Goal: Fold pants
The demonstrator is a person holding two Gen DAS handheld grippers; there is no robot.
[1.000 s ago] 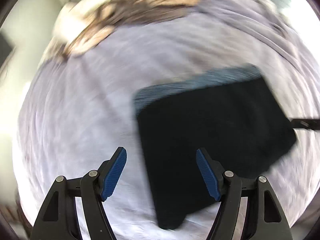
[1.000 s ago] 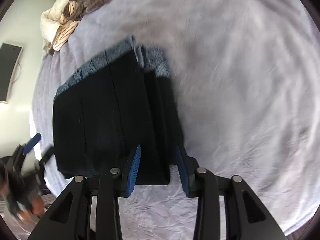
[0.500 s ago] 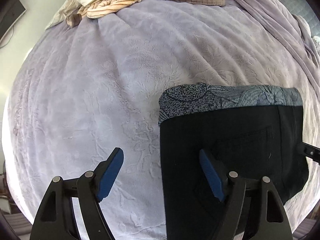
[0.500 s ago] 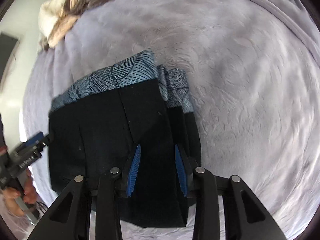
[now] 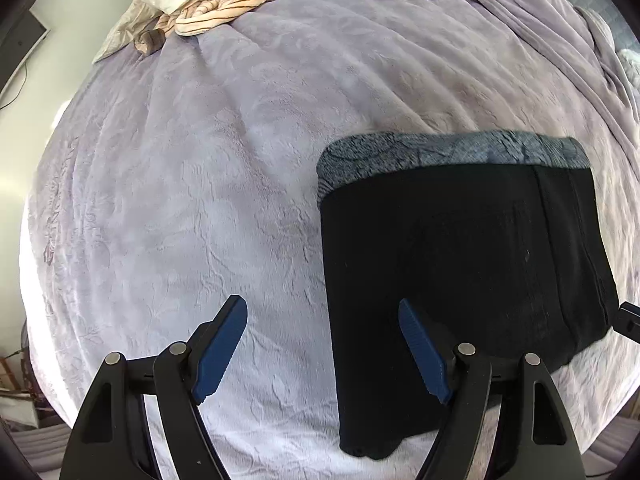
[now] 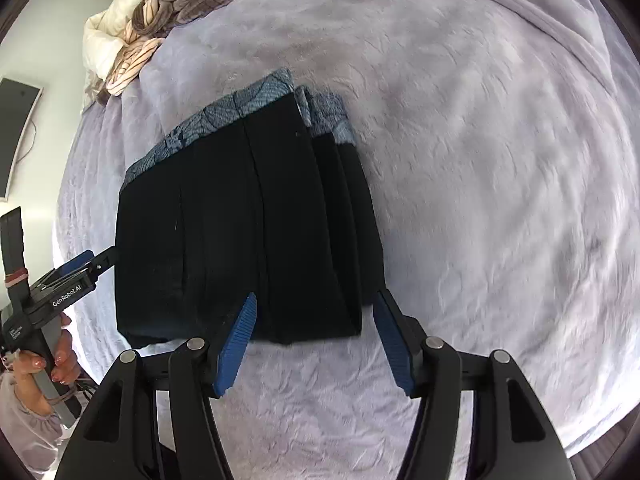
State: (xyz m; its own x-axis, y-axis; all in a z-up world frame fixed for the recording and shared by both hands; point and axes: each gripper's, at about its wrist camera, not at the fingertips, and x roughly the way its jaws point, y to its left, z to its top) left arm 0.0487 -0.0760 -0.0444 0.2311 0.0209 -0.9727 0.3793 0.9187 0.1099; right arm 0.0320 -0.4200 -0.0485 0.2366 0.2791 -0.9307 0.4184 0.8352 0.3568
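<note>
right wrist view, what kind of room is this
Most likely a bedroom: folded black pants lie on a bed's lilac plush blanket, rumpled striped bedding is heaped at the far end, and a dark wall-mounted screen hangs nearby.

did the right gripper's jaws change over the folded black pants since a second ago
Yes: the right gripper has just been opening, its pads now apart over the folded black pants, near edge.
</note>
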